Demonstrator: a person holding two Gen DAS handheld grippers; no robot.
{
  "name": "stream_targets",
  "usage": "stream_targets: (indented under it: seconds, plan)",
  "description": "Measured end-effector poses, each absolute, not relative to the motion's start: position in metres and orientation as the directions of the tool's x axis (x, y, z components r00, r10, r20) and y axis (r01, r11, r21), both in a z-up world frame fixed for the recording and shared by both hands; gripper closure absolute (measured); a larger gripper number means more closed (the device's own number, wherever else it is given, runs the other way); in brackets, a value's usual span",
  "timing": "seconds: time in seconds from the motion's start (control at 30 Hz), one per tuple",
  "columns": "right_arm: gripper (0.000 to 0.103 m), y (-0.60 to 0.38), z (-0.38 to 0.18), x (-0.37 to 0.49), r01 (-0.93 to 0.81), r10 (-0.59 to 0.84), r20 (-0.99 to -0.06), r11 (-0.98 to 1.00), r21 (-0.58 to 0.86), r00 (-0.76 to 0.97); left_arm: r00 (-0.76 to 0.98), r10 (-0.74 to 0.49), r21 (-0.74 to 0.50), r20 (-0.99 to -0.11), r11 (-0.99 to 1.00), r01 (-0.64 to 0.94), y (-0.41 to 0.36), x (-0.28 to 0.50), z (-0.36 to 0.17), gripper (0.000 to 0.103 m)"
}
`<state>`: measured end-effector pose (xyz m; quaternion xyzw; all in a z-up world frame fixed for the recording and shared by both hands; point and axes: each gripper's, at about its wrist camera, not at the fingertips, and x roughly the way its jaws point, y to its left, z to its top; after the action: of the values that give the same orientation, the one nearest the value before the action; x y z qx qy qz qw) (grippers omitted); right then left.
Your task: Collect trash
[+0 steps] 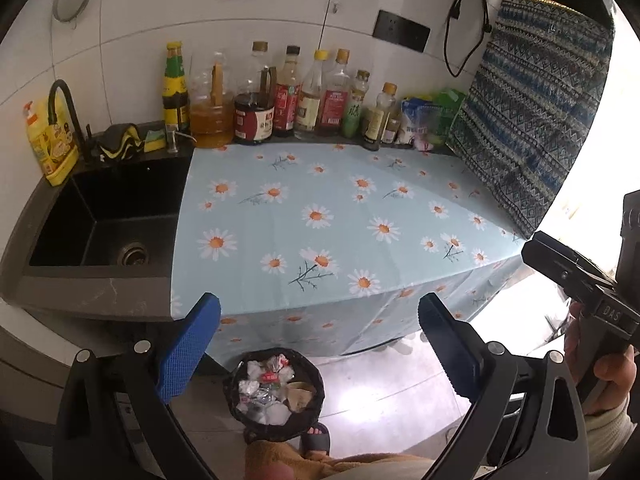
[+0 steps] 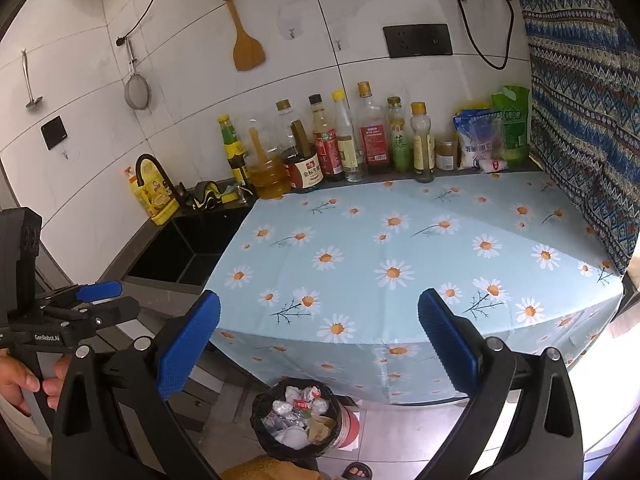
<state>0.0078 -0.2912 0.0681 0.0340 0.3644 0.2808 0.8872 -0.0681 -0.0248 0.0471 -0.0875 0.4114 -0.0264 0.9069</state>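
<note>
A: While you hover at the near edge of the daisy cloth (image 1: 320, 216), your left gripper (image 1: 319, 338) gapes wide, empty.

B: Same for your right gripper (image 2: 319, 334), fingers apart. The trash bin (image 2: 298, 416) sits on the floor below, stuffed with wrappers.

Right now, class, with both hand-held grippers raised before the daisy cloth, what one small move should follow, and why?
Probably none toward the counter: pull both back. The left hand-held gripper and right hand-held gripper are open and hold nothing, the daisy cloth shows no loose trash, and the bin on the floor below already holds crumpled wrappers. Collecting looks finished.
</note>
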Motion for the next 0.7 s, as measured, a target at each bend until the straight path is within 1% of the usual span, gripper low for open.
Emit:
stream_targets:
  seconds: [0.43, 0.7]
  plan:
    - [0.005, -0.293, 0.069, 0.012, -0.470, 0.523, -0.630, 0.841, 0.269, 0.575, 0.667, -0.109, -0.171, -0.737, 0.985, -0.028, -0.026, -0.063, 0.054, 0.007]
    - [0.005, -0.293, 0.064, 0.019, -0.462, 0.514, -0.642, 0.846, 0.267, 0.569, 0.658, -0.122, -0.189, -0.743, 0.982, -0.031, -0.025, -0.059, 0.053, 0.007]
